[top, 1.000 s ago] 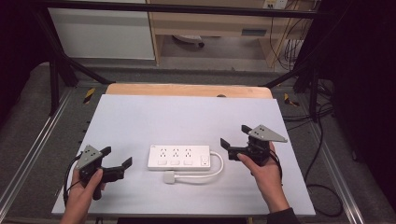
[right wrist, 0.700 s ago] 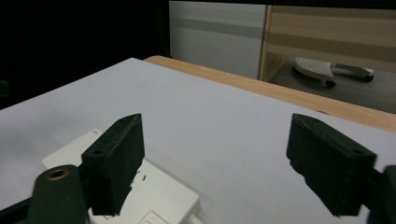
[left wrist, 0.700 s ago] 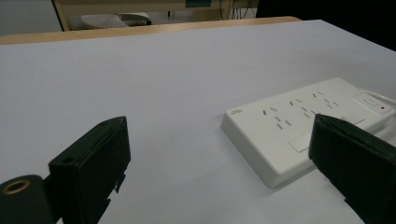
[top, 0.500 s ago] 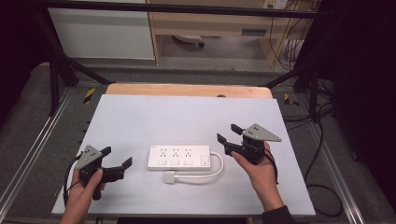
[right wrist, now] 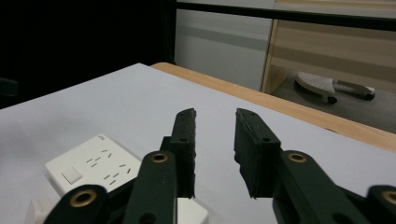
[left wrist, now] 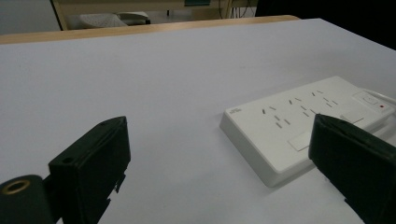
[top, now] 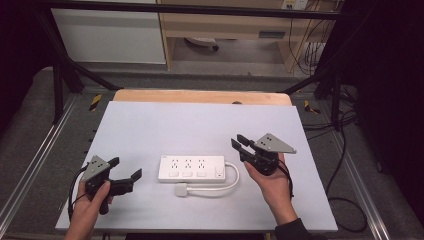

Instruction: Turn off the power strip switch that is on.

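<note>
Gaping left claw (top: pixel 125 169), nothing held

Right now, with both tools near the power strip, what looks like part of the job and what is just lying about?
Likely part of the job:
- power strip, flat on the table
- its cord and plug, unplugged
- left tool, open, empty
- right tool, open, empty

Just lying about:
- cables on the floor
- wheeled base under the far bench

A white power strip (top: pixel 192 168) is lying flat on the pale table (top: pixel 200 125), its white cable (top: pixel 220 186) curling just beside it.
</note>
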`<state>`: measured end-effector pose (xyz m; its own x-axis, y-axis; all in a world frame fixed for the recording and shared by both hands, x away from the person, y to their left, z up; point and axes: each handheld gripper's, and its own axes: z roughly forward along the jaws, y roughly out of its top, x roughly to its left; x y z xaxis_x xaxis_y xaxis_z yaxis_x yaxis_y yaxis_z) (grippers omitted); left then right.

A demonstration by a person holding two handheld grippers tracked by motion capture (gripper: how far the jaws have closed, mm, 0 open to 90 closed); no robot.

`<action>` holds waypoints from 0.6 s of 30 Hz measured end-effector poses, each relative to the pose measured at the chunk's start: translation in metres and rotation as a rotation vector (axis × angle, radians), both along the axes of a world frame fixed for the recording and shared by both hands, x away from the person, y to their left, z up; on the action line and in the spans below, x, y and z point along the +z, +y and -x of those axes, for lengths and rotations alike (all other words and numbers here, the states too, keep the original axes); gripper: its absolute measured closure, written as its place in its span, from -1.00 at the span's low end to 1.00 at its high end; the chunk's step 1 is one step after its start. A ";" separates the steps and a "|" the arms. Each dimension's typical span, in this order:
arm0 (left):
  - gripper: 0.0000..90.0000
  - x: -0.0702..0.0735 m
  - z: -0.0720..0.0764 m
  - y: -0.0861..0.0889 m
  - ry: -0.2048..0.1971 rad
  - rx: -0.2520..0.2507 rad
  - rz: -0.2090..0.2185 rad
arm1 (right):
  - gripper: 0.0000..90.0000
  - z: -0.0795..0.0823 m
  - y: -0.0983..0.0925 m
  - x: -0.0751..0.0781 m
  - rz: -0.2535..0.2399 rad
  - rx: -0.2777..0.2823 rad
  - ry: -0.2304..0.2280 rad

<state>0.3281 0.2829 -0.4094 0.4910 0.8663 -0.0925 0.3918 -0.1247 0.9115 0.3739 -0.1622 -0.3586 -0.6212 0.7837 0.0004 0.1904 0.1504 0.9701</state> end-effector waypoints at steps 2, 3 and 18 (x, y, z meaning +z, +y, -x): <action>-0.88 0.000 0.000 0.000 0.001 -0.001 0.000 | 0.70 0.000 0.002 0.000 0.000 0.005 -0.006; -0.88 0.000 0.000 0.000 0.000 -0.001 0.000 | 0.70 0.000 0.002 0.000 0.000 0.005 -0.006; -0.88 0.000 0.000 0.000 -0.002 -0.003 -0.002 | 1.00 0.001 0.019 -0.007 0.013 0.059 -0.015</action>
<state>0.3280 0.2829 -0.4092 0.4936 0.8650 -0.0898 0.3899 -0.1278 0.9120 0.3730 -0.1437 -0.3655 -0.6665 0.7453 -0.0189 0.1666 0.1736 0.9706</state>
